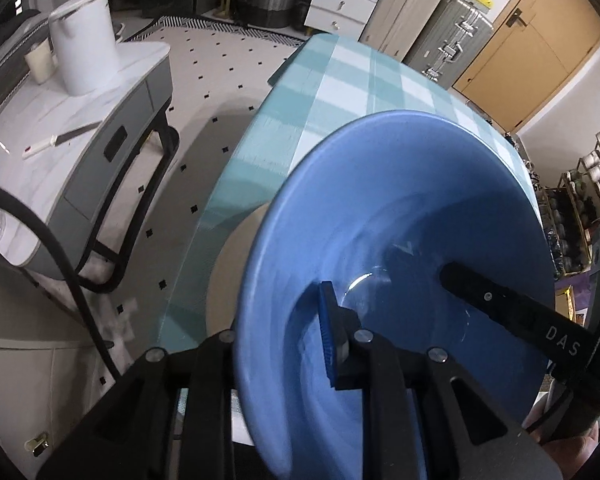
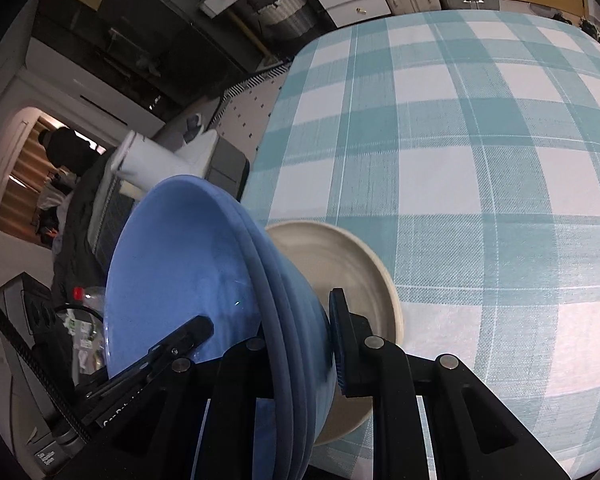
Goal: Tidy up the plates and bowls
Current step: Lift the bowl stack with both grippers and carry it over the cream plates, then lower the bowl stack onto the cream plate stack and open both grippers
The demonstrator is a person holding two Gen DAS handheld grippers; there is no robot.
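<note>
Blue bowl (image 1: 400,248), held tilted above the table's teal checked cloth (image 2: 480,160), sits between my two grippers. My left gripper (image 1: 284,340) pinches the bowl's near rim, one pad inside. My right gripper (image 2: 296,348) is clamped on the opposite rim, one finger inside, one pad (image 2: 338,344) outside. Just behind and below the bowl lies a cream plate (image 2: 340,264) on the cloth.
</note>
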